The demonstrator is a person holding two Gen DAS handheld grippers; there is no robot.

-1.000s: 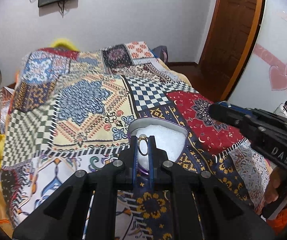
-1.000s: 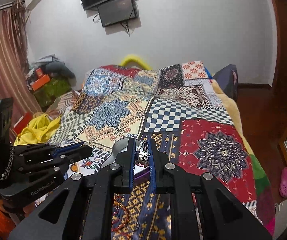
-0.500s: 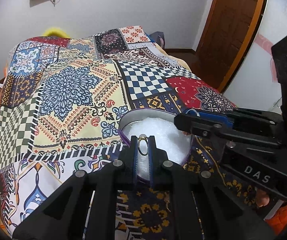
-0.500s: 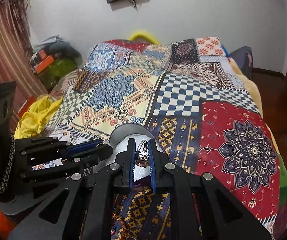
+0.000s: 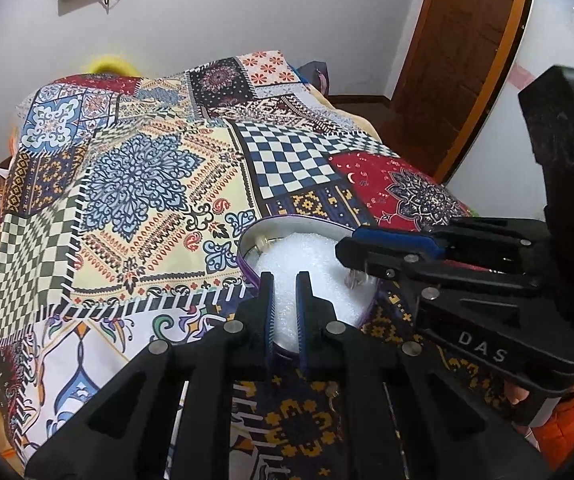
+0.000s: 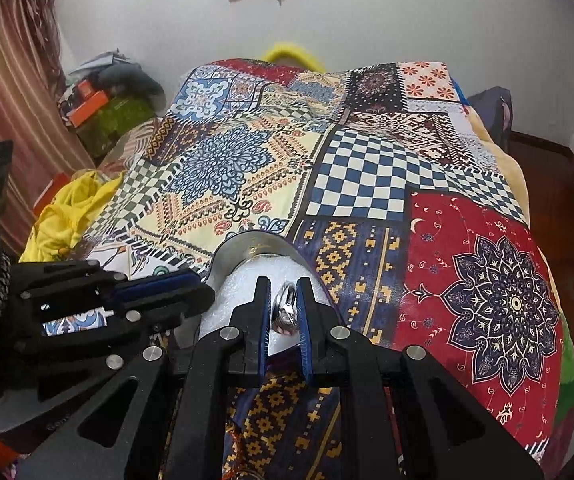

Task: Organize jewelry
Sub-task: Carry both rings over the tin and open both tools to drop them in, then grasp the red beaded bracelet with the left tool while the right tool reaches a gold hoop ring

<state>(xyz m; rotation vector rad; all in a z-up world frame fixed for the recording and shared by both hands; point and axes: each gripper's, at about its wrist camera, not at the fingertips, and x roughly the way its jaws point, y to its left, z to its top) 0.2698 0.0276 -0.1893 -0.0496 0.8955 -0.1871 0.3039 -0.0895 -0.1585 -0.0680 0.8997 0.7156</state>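
Reading "DAS" in pale letters on the flank of the right gripper (image 5: 351, 276) is possible only in the left wrist view, where that tool reaches in from the right over the round tin (image 5: 247, 256); the right wrist view shows faint, unreadable lettering low on the body of the left gripper (image 6: 203, 294); no other writing can be made out. The tin sits on the patchwork bedspread (image 5: 135, 184), lined with white foam padding (image 5: 307, 256). In its own view the right gripper (image 6: 283, 312) has its blue-padded fingers (image 6: 263, 320) pressed against a silver ring (image 6: 285, 310), held above the foam; from the left wrist view the same ring (image 5: 355, 278) appears only as a small blur hanging below that tool's tip. The left gripper (image 5: 285, 304) has its fingers (image 5: 269, 320) slightly parted with only foam visible between them, gripping nothing, its tip just over the near rim of the tin. A thin gold piece (image 6: 261, 250) lies at the far inner wall of the tin; the left view shows it too (image 5: 263, 242), less clearly. Only the right view takes in the yellow cloth (image 6: 63, 216) beside the bed and the striped curtain (image 6: 7, 80); only the left view shows the wooden door (image 5: 463, 52).
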